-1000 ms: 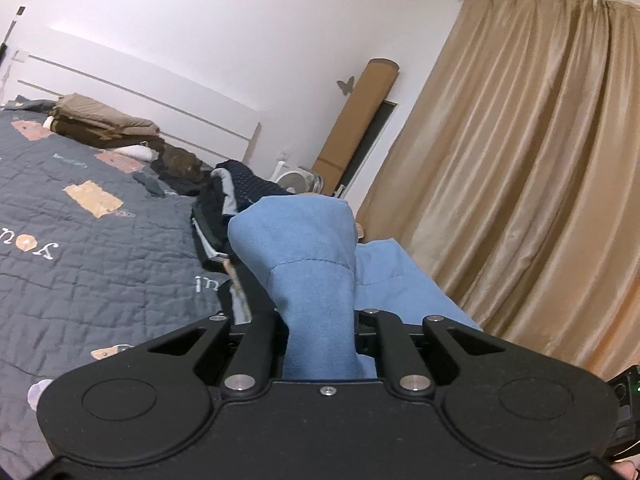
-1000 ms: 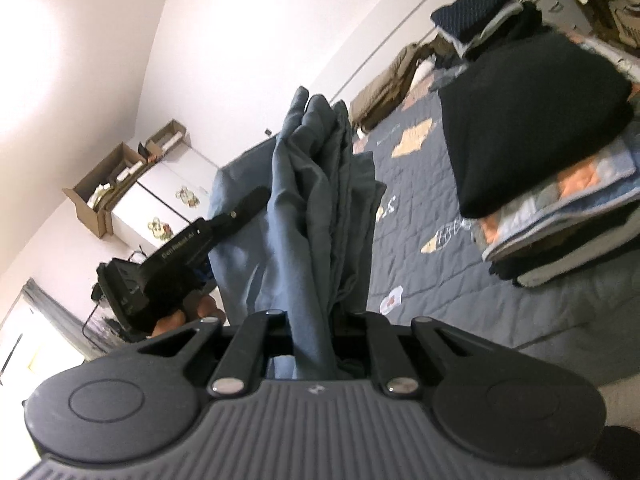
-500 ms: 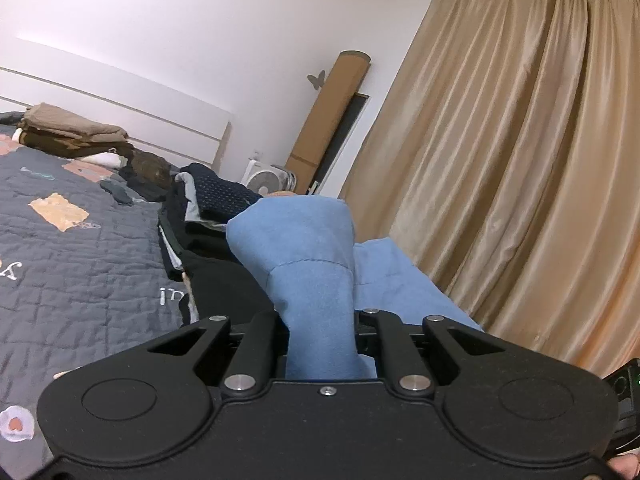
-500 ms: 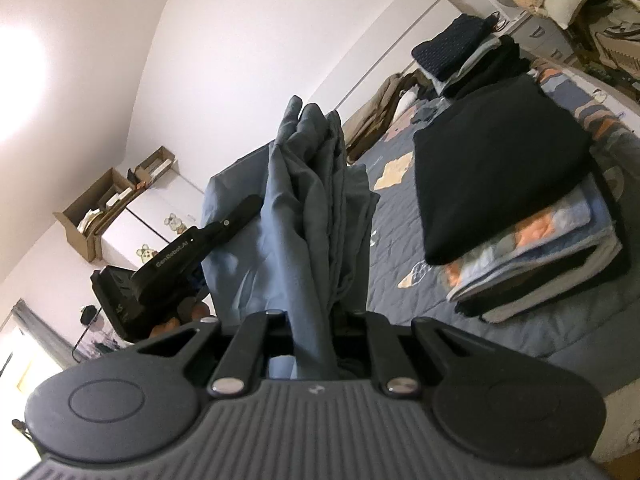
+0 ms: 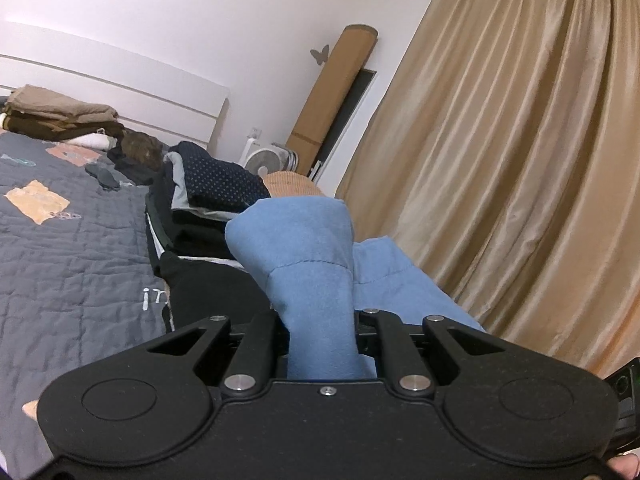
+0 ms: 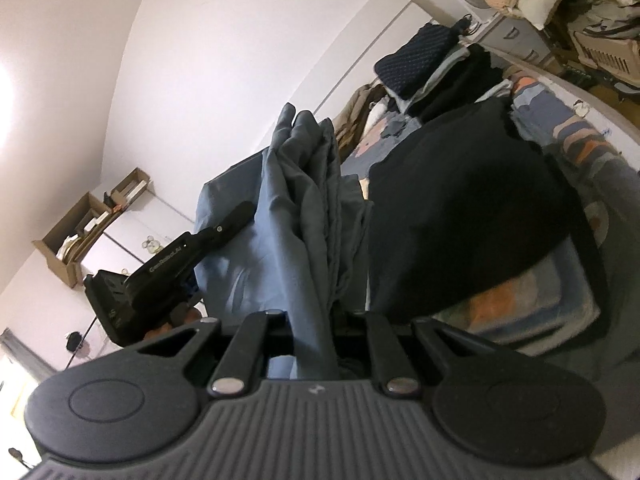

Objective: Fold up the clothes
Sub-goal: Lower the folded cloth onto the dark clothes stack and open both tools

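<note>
Nearest the left wrist camera, the left gripper (image 5: 320, 320) is clamped on a bunched edge of the blue garment (image 5: 308, 256), whose cloth rises straight up from between the jaws and fans out into a rounded fold above them, with more of it trailing off to the right. In the right wrist view the right gripper (image 6: 316, 320) is likewise pinched tight on a pleated bundle of the same cloth, so the garment hangs between the two tools, held in the air, its long axis running from one gripper across to the other; the left gripper shows there to the left, pressed against the fabric. Just beyond lies a folded black garment (image 6: 460, 216) on a stack of folded clothes (image 5: 216, 192) at the edge of the grey quilted bed (image 5: 72, 272). Farther off are the white headboard (image 5: 120, 96), a small fan (image 5: 268, 160) and the tan curtain (image 5: 500, 160).
</note>
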Motion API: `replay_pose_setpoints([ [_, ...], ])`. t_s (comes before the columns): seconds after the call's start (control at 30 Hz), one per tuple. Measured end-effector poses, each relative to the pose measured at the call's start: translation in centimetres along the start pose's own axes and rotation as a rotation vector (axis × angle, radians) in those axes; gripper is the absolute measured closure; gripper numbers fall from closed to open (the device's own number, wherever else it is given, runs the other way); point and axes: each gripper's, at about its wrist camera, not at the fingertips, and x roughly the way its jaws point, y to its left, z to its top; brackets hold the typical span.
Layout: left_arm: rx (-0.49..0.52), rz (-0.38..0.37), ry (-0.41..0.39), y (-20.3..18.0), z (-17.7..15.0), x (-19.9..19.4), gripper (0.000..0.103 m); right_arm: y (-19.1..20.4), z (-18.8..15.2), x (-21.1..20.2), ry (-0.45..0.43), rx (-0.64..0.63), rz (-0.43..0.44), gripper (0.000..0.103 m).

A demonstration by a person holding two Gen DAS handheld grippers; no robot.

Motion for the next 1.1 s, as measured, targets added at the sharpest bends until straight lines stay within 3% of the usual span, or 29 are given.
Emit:
replay_pose_setpoints([
  [0.43,0.031,0.012,0.071,3.3,2.9,10.4,0.092,-3.7,6.6,5.1,0.006,0.017,-0.066,0.093],
  [0.67,0.046,0.036,0.131,5.0,2.6,15.4,0.092,-6.4,7.5,7.6,0.016,0.049,-0.115,0.093],
  [0.93,0.028,0.073,0.2,7.2,1.1,18.4,0.092,-7.9,7.4,9.0,0.021,0.03,-0.181,0.091],
  [0.97,0.025,0.078,0.212,7.4,0.9,18.7,0.09,-7.9,7.3,8.9,0.012,0.027,-0.19,0.091],
  [1.03,0.014,0.103,0.224,7.9,0.8,18.9,0.076,-8.0,7.2,8.6,-0.005,0.021,-0.195,0.09],
  [1.07,0.001,0.124,0.226,8.2,0.8,18.9,0.06,-8.0,7.1,8.4,-0.006,0.014,-0.2,0.09],
  [1.1,-0.002,0.141,0.22,8.5,0.8,18.8,0.054,-7.8,7.1,8.1,-0.008,0.004,-0.208,0.089],
])
